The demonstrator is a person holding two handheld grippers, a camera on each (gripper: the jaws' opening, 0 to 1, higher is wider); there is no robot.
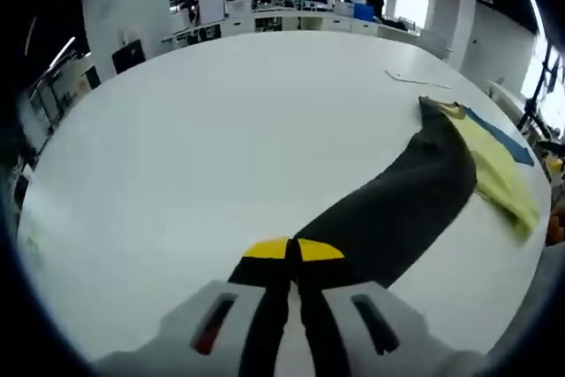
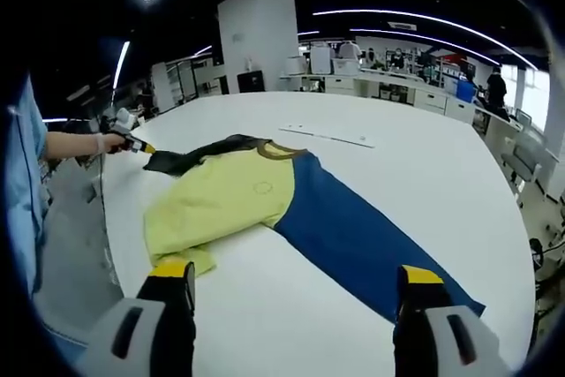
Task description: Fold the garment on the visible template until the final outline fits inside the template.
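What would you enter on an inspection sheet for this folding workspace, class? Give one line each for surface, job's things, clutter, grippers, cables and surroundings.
Surface: white table, broad and round-edged.
Job's things: garment with yellow, blue and dark panels, lying spread and partly bunched; no template outline can be made out.
Clutter: thin pale strip beyond the garment.
Grippers: left gripper shut on the dark panel; right gripper open above the table.
Cables: nothing seen.
Surroundings: office desks, white pillar, ceiling light strips.

one garment (image 2: 238, 196), one white table (image 1: 212, 147), two grippers (image 1: 291, 253) (image 2: 291, 289)
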